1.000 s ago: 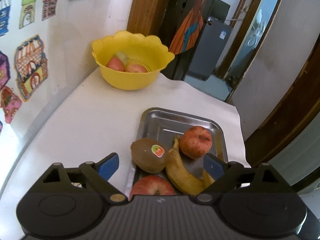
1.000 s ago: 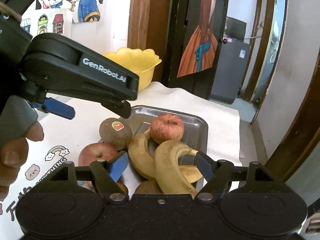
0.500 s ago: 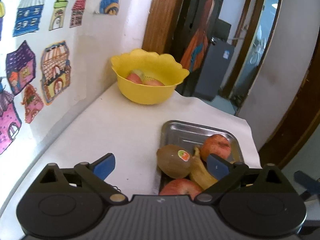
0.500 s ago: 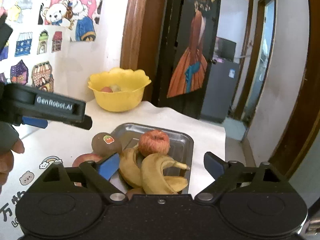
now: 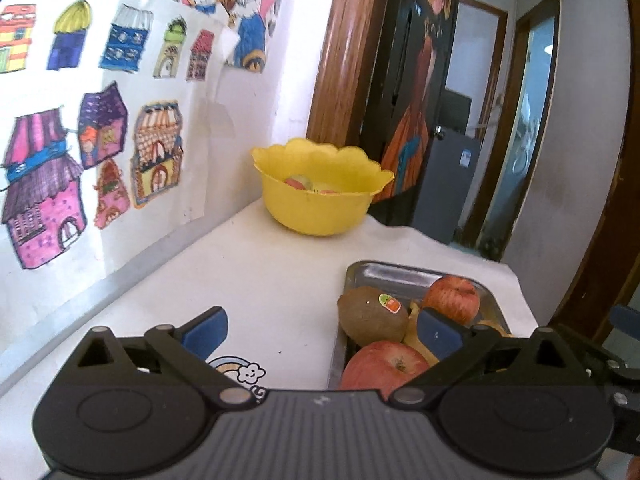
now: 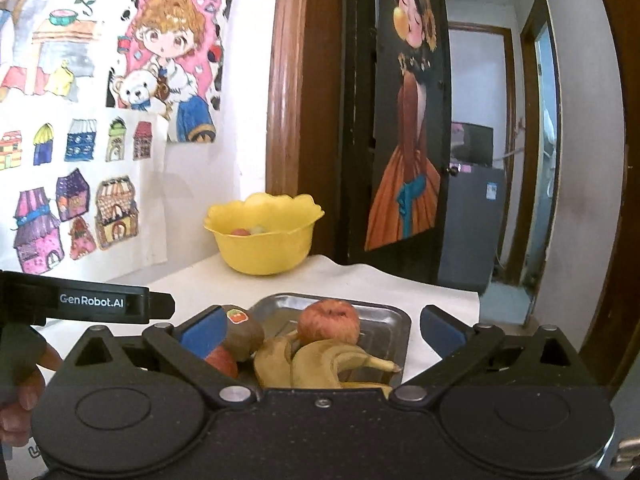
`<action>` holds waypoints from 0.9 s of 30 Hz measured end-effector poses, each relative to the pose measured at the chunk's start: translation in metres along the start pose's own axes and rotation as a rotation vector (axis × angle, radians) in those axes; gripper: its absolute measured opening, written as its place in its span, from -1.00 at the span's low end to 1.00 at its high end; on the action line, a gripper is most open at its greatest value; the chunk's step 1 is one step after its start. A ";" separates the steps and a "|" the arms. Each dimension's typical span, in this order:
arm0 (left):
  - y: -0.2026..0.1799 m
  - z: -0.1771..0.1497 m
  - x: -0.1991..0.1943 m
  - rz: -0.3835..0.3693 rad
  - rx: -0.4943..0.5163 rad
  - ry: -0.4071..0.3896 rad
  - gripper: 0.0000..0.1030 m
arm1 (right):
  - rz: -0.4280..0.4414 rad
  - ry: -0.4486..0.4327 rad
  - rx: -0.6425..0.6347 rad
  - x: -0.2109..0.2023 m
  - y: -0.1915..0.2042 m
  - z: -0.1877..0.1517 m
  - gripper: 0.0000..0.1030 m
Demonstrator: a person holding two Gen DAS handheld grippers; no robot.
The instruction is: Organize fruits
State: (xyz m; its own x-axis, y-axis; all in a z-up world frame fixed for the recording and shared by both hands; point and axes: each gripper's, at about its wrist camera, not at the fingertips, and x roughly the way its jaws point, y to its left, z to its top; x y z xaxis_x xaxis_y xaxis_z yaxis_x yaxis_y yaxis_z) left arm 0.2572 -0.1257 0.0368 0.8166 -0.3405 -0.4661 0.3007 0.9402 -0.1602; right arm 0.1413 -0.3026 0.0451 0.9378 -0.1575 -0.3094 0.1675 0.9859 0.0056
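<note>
Both the left gripper (image 5: 322,330) and the right gripper (image 6: 320,326) hang wide open and empty, while ahead of the jaws the steel tray (image 6: 390,316) holds 2 apples, a kiwi (image 5: 372,314) and bananas (image 6: 320,364), and the yellow bowl (image 5: 320,208) beyond has only a few fruits, so most sorting looks undone.

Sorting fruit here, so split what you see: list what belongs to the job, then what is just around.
Job:
yellow bowl, some fruit inside
metal tray
kiwi
two apples
bananas
left gripper and right gripper, both open

Around:
drawings on wall
painted door
white table cover
</note>
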 end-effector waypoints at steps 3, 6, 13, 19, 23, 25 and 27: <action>0.001 -0.004 -0.012 -0.004 0.006 -0.035 0.99 | 0.006 -0.041 -0.007 -0.008 0.002 -0.005 0.99; 0.006 -0.008 -0.025 -0.010 0.002 -0.059 0.99 | 0.019 -0.074 0.009 -0.018 0.003 -0.010 0.99; 0.013 -0.031 -0.073 -0.008 -0.002 -0.114 0.99 | 0.023 -0.144 0.043 -0.055 0.007 -0.022 0.99; 0.014 -0.047 -0.132 0.012 -0.020 -0.144 0.99 | 0.016 -0.172 0.052 -0.116 0.014 -0.025 0.99; 0.013 -0.055 -0.164 0.023 -0.011 -0.171 0.99 | 0.021 -0.192 0.028 -0.149 0.023 -0.025 0.99; 0.012 -0.060 -0.177 0.035 0.004 -0.172 0.99 | 0.029 -0.197 0.028 -0.163 0.028 -0.026 0.99; 0.012 -0.065 -0.186 0.037 0.016 -0.174 0.99 | 0.036 -0.200 0.026 -0.174 0.032 -0.028 0.99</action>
State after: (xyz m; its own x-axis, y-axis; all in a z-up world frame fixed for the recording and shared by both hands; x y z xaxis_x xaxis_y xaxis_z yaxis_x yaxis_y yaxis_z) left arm 0.0766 -0.0505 0.0647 0.8999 -0.3033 -0.3135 0.2754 0.9524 -0.1308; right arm -0.0247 -0.2417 0.0727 0.9846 -0.1333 -0.1131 0.1384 0.9896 0.0385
